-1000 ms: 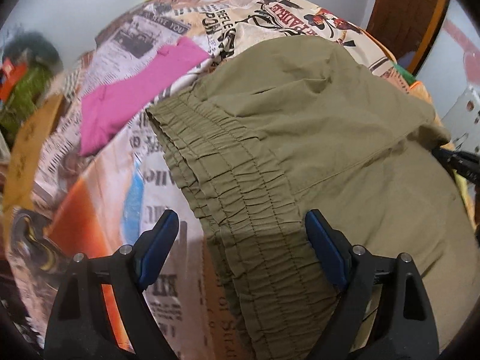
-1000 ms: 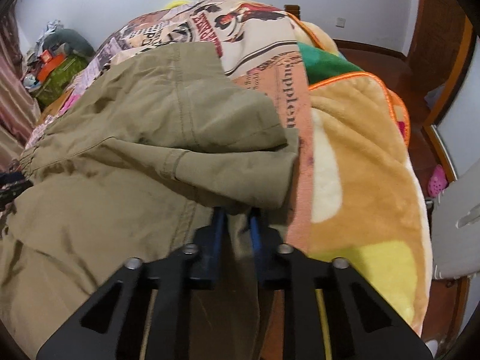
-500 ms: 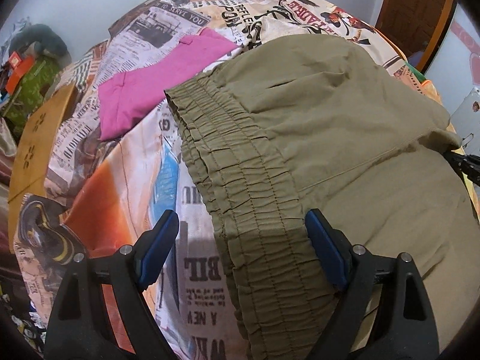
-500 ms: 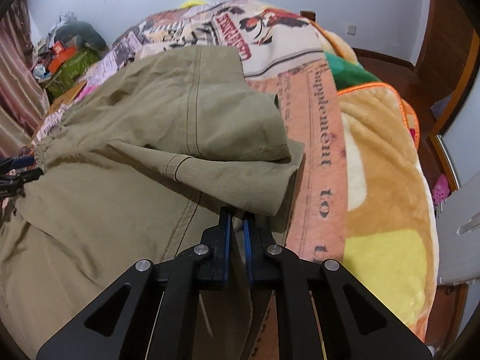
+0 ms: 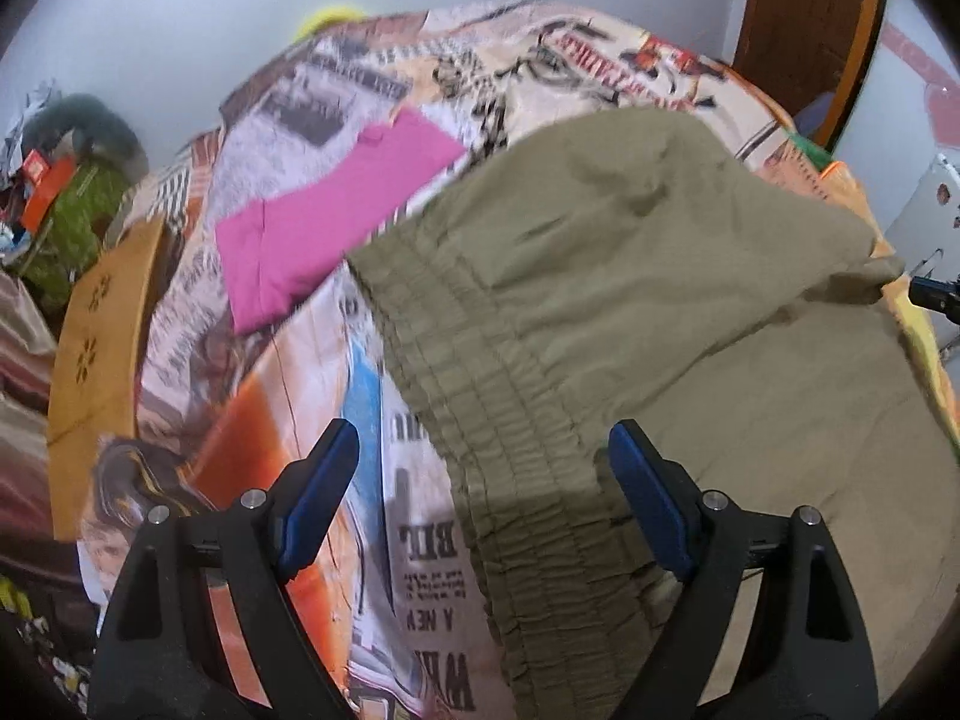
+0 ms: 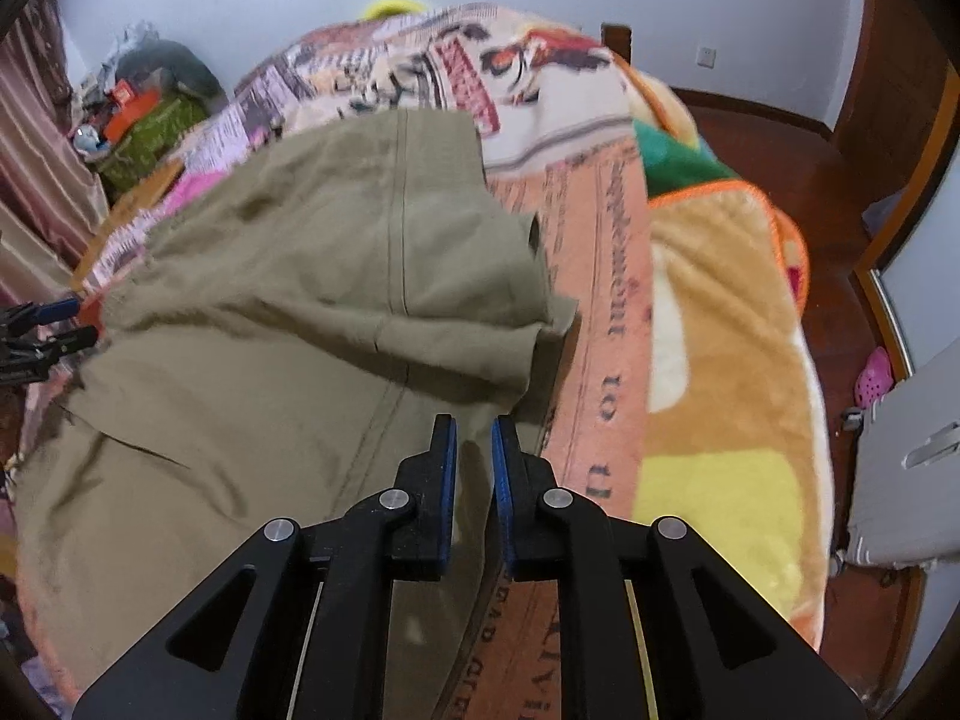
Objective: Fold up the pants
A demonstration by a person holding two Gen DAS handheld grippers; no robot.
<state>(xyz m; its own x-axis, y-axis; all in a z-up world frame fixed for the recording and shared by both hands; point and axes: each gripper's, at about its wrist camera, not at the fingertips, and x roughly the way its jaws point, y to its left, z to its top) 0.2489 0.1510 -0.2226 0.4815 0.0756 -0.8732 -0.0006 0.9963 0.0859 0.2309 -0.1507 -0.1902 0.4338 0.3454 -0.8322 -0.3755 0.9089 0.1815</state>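
**Both grippers empty above half-folded pants**

While the left gripper [image 5: 483, 474] hangs with its jaws spread wide and nothing between them, its blue pads [image 5: 645, 498] straddle the gathered waistband [image 5: 480, 396] from above without touching it. On the other side the right gripper [image 6: 474, 468] has its jaws almost together, only a thin gap showing, and they have just been parting slightly; no cloth sits in that gap, so it grips nothing.

Under both lie the olive pants [image 5: 660, 300], spread on the printed bedspread [image 6: 600, 330], with an upper layer already doubled over the lower one. Its folded corner ends just beyond the right fingertips.

My reading is that one fold is laid and the next grab is not yet made. The loose upper layer could slide or spring open if a pad drags across it. A pinch at the waistband could catch only the top ruffle and leave the layers uneven.

For room, the bedspread lies bare to the left of the waistband, up to a pink garment [image 5: 324, 222] lying near the pants' far corner. To the right a strip of bedspread, then a plush blanket [image 6: 720, 360], then the bed's edge and the wooden floor [image 6: 780, 150].
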